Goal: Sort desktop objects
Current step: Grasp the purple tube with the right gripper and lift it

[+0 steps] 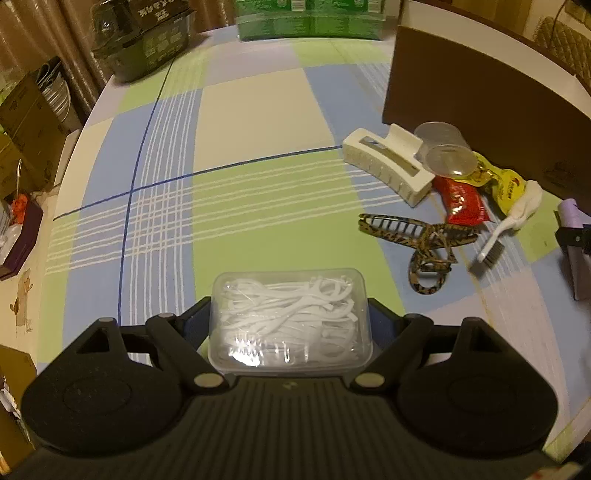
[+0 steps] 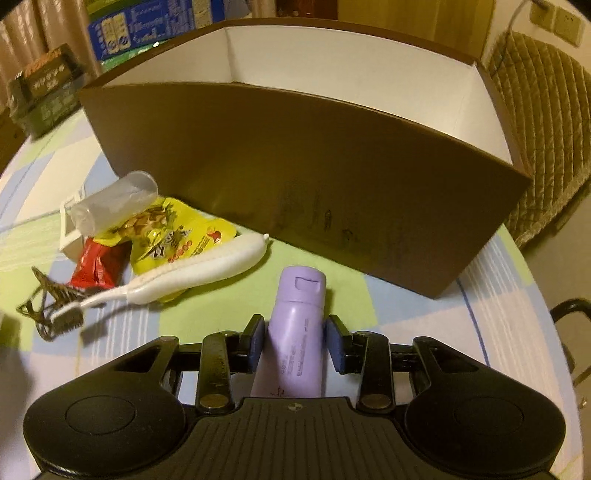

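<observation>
My left gripper [image 1: 290, 325] is shut on a clear plastic box of white floss picks [image 1: 290, 317], held above the checked tablecloth. My right gripper [image 2: 295, 343] is shut on a purple bottle [image 2: 295, 332], which points toward the brown box [image 2: 295, 177]. In the left wrist view a pile lies right of centre: a white hair claw [image 1: 388, 166], a clear cup [image 1: 447, 151], a red packet [image 1: 463, 205], a yellow packet [image 1: 506, 188], a white brush [image 1: 509, 221] and a leopard hair claw [image 1: 424, 240]. The purple bottle also shows at that view's right edge [image 1: 574, 251].
The brown box [image 1: 480, 110] has a white inside and stands at the table's right rear. A dark carton [image 1: 147, 40] and a green package [image 1: 310, 22] sit at the far edge. The round table's edge curves on the left [image 1: 74, 155]. A padded chair [image 2: 543, 122] stands behind the box.
</observation>
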